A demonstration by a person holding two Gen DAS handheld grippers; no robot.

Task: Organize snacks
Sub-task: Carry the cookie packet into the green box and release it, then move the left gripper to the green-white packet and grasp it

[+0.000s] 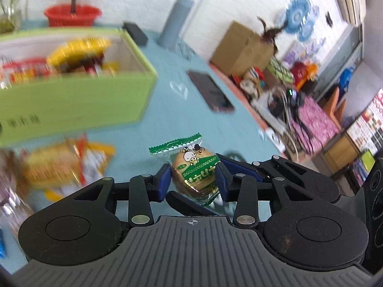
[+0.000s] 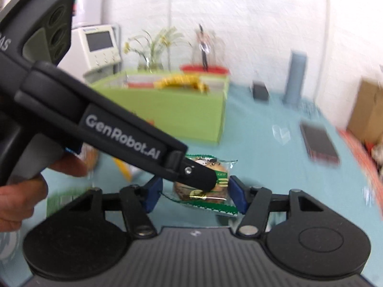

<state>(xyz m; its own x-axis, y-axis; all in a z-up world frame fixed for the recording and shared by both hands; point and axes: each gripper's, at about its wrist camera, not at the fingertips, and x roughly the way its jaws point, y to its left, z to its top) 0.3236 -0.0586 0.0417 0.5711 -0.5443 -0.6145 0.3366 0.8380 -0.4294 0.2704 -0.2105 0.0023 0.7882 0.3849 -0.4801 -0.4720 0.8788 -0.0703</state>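
1. The left gripper (image 1: 193,181) is clamped narrow on a green snack packet (image 1: 195,169). Its two blue pads (image 1: 165,183) press the sides of the round cake inside the wrapper.
2. The wrapper has a cartoon cow and a zigzag green seal that sticks out past the fingertips.
3. The right gripper (image 2: 195,197) stands around the same packet from another side, its jaws fairly narrow. Its right pad lies against the wrapper. Whether the other pad presses on it I cannot tell.
4. In the right wrist view one black finger of the left gripper crosses over the top of the packet, and a person's hand (image 2: 21,191) grips that tool's handle at the left edge.
5. The packet sits between both pairs of fingers over the blue table (image 1: 167,119); whether it touches the surface I cannot tell.
6. A light green box (image 1: 71,100) stands beyond and to the left, with a yellow packet (image 1: 79,50) and other blurred snacks inside.
7. More loose snack packets (image 1: 59,167) lie on the table just in front of the box.
8. A dark phone (image 1: 210,91) lies flat to the right of the box, well apart from the held packet.
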